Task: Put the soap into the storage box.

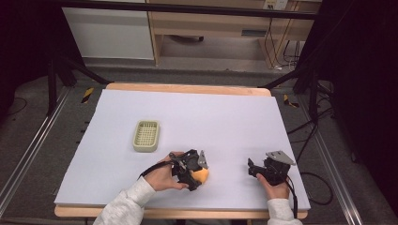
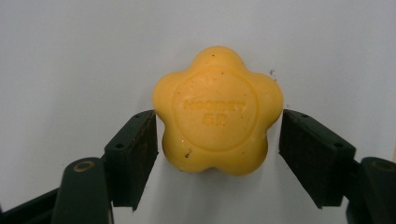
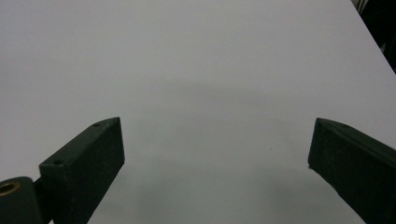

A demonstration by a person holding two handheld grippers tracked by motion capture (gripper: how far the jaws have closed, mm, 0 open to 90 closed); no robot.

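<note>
Yellow flower-shaped soap point(image 2: 217, 110) on the white tabletop point(image 1: 225, 117), well right of and nearer than the pale green soap dish point(image 1: 146, 136). Left hand-held gripper point(image 2: 217, 140) straddling the soap, jaws touching or almost touching its sides; grip cannot be told. Right hand-held gripper point(image 3: 217, 154) well right of the soap, jaws spread wide over bare tabletop.

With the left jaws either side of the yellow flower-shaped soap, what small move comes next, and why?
Probably close the left gripper on the yellow flower-shaped soap bar: its jaws flank the soap, the left one touching or nearly so, the right one showing a small gap. The right gripper is open over bare white table.
</note>
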